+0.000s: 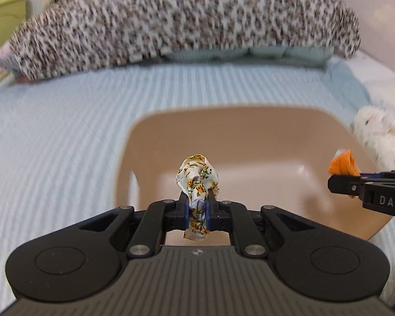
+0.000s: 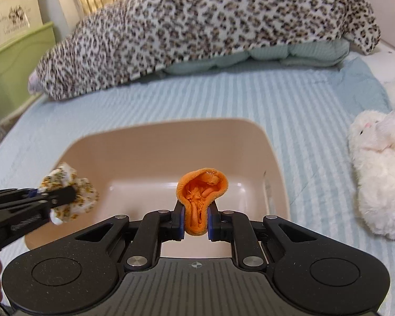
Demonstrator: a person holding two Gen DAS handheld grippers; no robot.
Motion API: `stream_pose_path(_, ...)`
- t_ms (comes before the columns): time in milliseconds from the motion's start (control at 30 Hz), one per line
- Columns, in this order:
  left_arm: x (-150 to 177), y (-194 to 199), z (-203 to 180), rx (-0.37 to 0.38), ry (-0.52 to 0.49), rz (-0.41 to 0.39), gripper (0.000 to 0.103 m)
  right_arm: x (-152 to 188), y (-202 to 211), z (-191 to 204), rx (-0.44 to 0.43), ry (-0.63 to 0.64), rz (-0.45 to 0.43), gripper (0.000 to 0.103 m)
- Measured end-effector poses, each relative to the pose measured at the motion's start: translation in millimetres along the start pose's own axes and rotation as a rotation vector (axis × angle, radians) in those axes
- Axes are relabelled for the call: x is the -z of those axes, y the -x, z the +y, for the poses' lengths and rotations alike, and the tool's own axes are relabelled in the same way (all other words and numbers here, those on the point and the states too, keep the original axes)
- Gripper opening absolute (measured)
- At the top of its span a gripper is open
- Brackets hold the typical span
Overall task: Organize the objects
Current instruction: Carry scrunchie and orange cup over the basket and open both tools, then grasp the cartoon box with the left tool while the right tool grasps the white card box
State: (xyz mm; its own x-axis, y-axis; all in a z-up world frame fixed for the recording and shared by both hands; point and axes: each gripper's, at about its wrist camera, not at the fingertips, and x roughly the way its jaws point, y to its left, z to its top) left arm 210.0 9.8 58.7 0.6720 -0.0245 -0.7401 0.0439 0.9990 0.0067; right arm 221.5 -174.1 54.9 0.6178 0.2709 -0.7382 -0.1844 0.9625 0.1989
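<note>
While both pieces hang above the beige bin (image 2: 272, 158) on the bed, the left hand-held gripper (image 1: 197, 205) clenches a floral scrunchie (image 1: 197, 176) over the bin's left side, and the right hand-held gripper (image 2: 196, 221) clenches an orange scrunchie (image 2: 201, 192) over its middle, so each likely needs only releasing.

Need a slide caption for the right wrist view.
Right claw holds orange scrunchie above beige bin; left claw brings floral scrunchie.

Both wrist views look down close over the shared beige bin (image 1: 250, 142), facing the leopard pillow (image 2: 210, 26).
</note>
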Motion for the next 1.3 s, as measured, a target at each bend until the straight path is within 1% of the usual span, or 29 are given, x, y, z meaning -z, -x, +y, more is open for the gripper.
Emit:
stream_pose_path(67, 4, -12, -2, -0.001, -0.009, 0.036, 0.013, 2, -9, 1, 0.009, 0.008, 0.023, 0.014)
stream_pose_path(167, 8, -20, -3, 0.001, -0.022, 0.073, 0.016, 7, -15, 3, 0.012, 0.023, 0.051, 0.015)
stream_pose_path(200, 9, -18, -2, 0.008, -0.023, 0.074, 0.024, 8, -16, 3, 0.011, 0.029, 0.059, 0.017)
stream_pose_path(233, 9, -15, -1, 0.013, -0.021, 0.073, 0.039, 10, -16, 4, 0.011, 0.033, 0.064, 0.026)
stream_pose_path(300, 9, -4, 2, 0.032, -0.005, 0.054, 0.053, 12, -13, 5, 0.011, 0.042, 0.066, 0.039)
stream_pose_path(333, 7, 3, 3, 0.037, 0.001, 0.046, 0.065, 13, -10, 6, 0.011, 0.044, 0.059, 0.043)
stream_pose_path(367, 6, 10, 4, 0.031, 0.006, 0.035, 0.072, 13, -6, 6, 0.011, 0.046, 0.053, 0.046)
stream_pose_path(400, 7, 18, 6, 0.024, 0.011, 0.019, 0.080, 13, -1, 6, 0.008, 0.048, 0.046, 0.052)
stream_pose_path(433, 5, 26, 6, 0.022, 0.011, 0.004, 0.083, 13, 4, 7, 0.005, 0.050, 0.037, 0.059)
stream_pose_path(600, 11, 60, 18, 0.039, 0.018, -0.019, 0.085, 17, 37, 8, 0.004, 0.057, -0.014, 0.077)
stream_pose_path(667, 16, 72, 22, 0.038, 0.017, -0.030, 0.086, 20, 50, 8, 0.002, 0.054, -0.032, 0.079)
stream_pose_path(700, 20, 77, 26, 0.035, 0.016, -0.033, 0.089, 21, 55, 8, 0.000, 0.054, -0.038, 0.081)
stream_pose_path(733, 24, 82, 29, 0.032, 0.016, -0.036, 0.091, 23, 61, 8, -0.001, 0.054, -0.043, 0.085)
stream_pose_path(800, 32, 89, 35, 0.033, 0.018, -0.030, 0.091, 30, 70, 7, -0.002, 0.060, -0.051, 0.092)
stream_pose_path(900, 45, 92, 43, 0.045, 0.032, -0.004, 0.091, 42, 79, 5, 0.004, 0.066, -0.045, 0.093)
stream_pose_path(1033, 64, 85, 46, 0.030, 0.002, 0.041, 0.092, 60, 80, -1, 0.008, 0.056, -0.014, 0.094)
stream_pose_path(1167, 81, 66, 49, 0.023, -0.002, 0.106, 0.092, 78, 67, -8, 0.036, 0.044, 0.042, 0.096)
stream_pose_path(1300, 94, 54, 47, -0.016, -0.029, 0.103, 0.092, 93, 47, -10, 0.067, 0.048, 0.105, 0.096)
